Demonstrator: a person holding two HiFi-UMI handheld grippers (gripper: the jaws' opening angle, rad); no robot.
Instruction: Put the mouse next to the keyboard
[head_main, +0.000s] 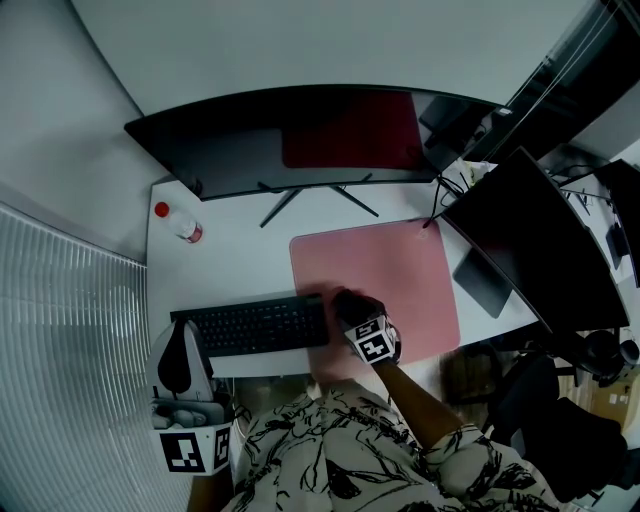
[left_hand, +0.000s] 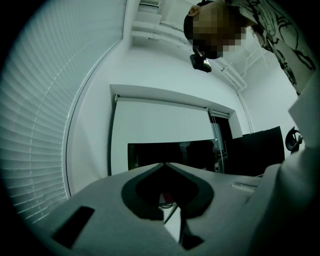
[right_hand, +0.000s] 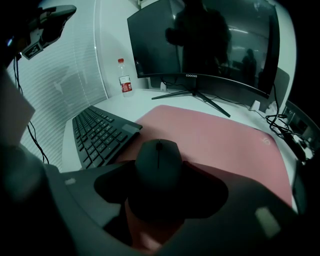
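A dark mouse (right_hand: 158, 159) rests on the pink mat (right_hand: 220, 135), close to the right end of the black keyboard (right_hand: 97, 132). My right gripper (right_hand: 158, 176) has its jaws set wide around the mouse's sides, and the pads press on it. In the head view the mouse (head_main: 350, 300) lies just right of the keyboard (head_main: 255, 325), with the right gripper (head_main: 352, 312) over it at the pink mat's (head_main: 385, 260) near left part. My left gripper (head_main: 183, 335) is held off the desk's front left corner. It points upward, and in its own view the left gripper (left_hand: 164, 165) has its tips touching and holds nothing.
A wide curved monitor (head_main: 290, 140) on a stand spans the back of the white desk (head_main: 225, 255). A small bottle with a red cap (head_main: 182, 226) stands at the back left. A second dark screen (head_main: 530, 240) and cables (head_main: 450, 185) sit to the right. Blinds run along the left.
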